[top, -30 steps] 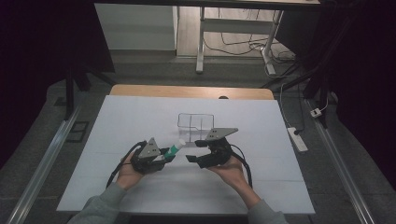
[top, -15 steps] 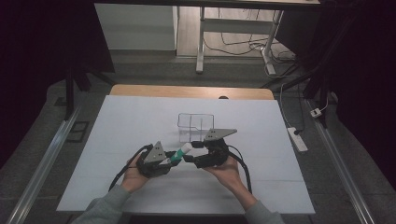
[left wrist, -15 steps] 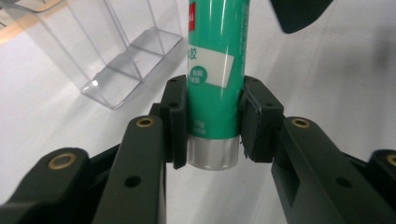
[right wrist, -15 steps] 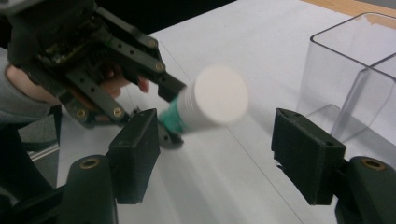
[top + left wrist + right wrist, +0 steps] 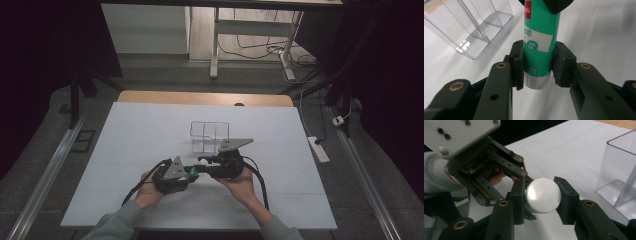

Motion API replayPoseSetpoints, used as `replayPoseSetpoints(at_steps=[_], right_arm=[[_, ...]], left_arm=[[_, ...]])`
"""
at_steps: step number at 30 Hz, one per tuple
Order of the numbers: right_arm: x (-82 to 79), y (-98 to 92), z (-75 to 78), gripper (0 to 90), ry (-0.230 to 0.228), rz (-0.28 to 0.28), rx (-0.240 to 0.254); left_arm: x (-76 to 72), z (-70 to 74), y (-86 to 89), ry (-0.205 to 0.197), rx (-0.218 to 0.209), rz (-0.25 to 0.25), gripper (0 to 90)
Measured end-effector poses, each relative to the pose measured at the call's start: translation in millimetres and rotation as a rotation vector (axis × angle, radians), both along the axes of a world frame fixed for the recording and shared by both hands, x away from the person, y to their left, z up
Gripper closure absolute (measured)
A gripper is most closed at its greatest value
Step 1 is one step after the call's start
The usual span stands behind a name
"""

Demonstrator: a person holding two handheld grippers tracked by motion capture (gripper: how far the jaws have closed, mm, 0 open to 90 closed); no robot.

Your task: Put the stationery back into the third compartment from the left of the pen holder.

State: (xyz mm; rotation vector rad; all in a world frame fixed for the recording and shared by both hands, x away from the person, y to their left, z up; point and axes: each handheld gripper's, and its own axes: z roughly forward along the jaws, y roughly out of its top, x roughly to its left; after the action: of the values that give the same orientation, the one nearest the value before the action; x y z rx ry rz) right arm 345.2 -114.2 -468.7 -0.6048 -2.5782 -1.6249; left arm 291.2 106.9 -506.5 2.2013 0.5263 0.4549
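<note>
A green glue stick (image 5: 537, 37) with a white cap (image 5: 543, 195) is held low over the white table between both grippers. My left gripper (image 5: 537, 66) is shut on the tube's lower body, near its silver base. Facing it from the right, my right gripper (image 5: 543, 191) has just been closing, and its pads now press on the round white cap. In the high view, the left gripper (image 5: 190, 174) and the right gripper (image 5: 201, 168) meet tip to tip at the glue stick (image 5: 193, 171), near the table's front middle.
A clear plastic box (image 5: 209, 136) with a divider stands just behind the grippers and shows empty (image 5: 471, 27). The white table top (image 5: 125, 140) spreads wide to both sides. A power strip (image 5: 318, 148) lies off the right edge.
The left gripper has carried the glue stick to the right until its cap sits between the right gripper's jaws. The right jaws have closed on the cap. The right hand has stayed in place.
</note>
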Motion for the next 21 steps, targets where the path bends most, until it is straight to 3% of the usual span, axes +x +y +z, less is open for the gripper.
replayPoseSetpoints(at_steps=[5,7,14,21], right_arm=[[-6.0,2.7,3.5,65.0,-0.065,-0.004,-0.022],[-7.6,2.4,5.3,65.0,-0.091,-0.014,-0.036],[-4.4,-6.6,9.3,65.0,-0.117,-0.059,-0.037],[-2.6,-15.5,15.9,65.0,-0.142,-0.095,-0.030]], left_arm=[[1.1,0.0,2.5,0.006,-0.020,0.030,59.7],[2.3,0.1,4.3,0.016,-0.021,0.055,52.9],[6.5,3.8,14.7,0.046,-0.047,0.104,42.7],[7.0,5.7,27.5,0.066,-0.062,0.136,39.0]])
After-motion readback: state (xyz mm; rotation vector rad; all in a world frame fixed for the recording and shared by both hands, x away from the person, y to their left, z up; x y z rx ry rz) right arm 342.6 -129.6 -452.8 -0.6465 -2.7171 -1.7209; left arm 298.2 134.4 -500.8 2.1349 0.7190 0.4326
